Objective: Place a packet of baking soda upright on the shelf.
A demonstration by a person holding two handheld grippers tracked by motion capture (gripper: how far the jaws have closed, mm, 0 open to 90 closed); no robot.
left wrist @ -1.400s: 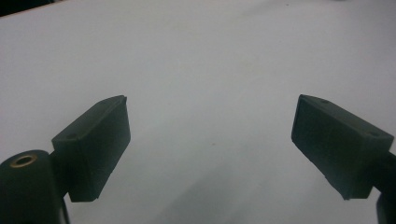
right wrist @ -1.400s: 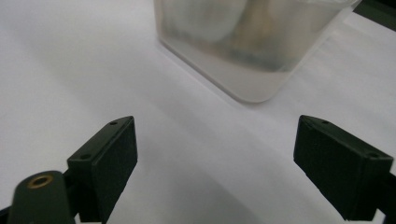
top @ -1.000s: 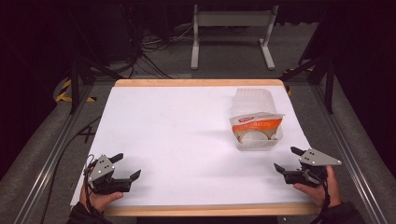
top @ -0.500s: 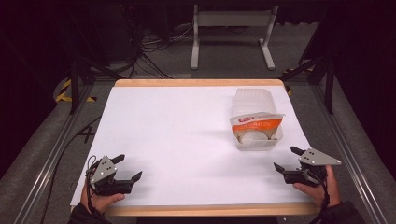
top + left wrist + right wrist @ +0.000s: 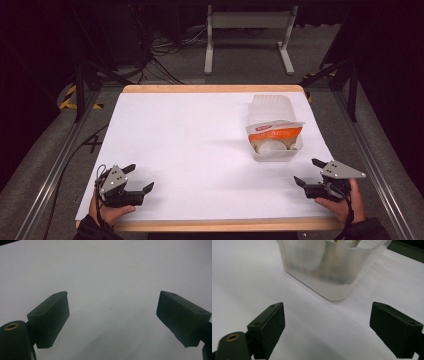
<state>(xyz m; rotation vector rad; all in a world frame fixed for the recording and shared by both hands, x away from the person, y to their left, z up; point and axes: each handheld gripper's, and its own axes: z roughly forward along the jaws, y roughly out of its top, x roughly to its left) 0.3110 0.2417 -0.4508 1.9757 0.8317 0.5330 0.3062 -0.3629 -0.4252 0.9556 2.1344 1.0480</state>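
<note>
The left gripper [image 5: 139, 179] rests low over the near left corner of the table [image 5: 190, 150], held in the person's left hand [image 5: 111, 212]. Its jaws stand wide apart; in the left gripper view the two black fingers [image 5: 51, 317] frame nothing but bare white tabletop, with nothing between them or touching them. Ahead of these fingers the surface runs on unbroken, and no object stands in their way.

Further right, the clear plastic container [image 5: 274, 140] sits on the right half of the table, well ahead of the right gripper's fingertips and slightly to their left. Its lid is folded back away from the person, an orange and white label [image 5: 274, 133] lies across the open top, and pale round contents show inside. It touches neither gripper.

The right gripper [image 5: 309, 171] sits near the near right corner, held in the person's right hand [image 5: 342, 202], its jaws also spread wide and holding nothing. In the right gripper view the container [image 5: 329, 267] stands just beyond the gap between the fingers [image 5: 268, 327], its near translucent wall facing them, with a strip of bare table between fingertips and wall. Nothing lies across that strip.
</note>
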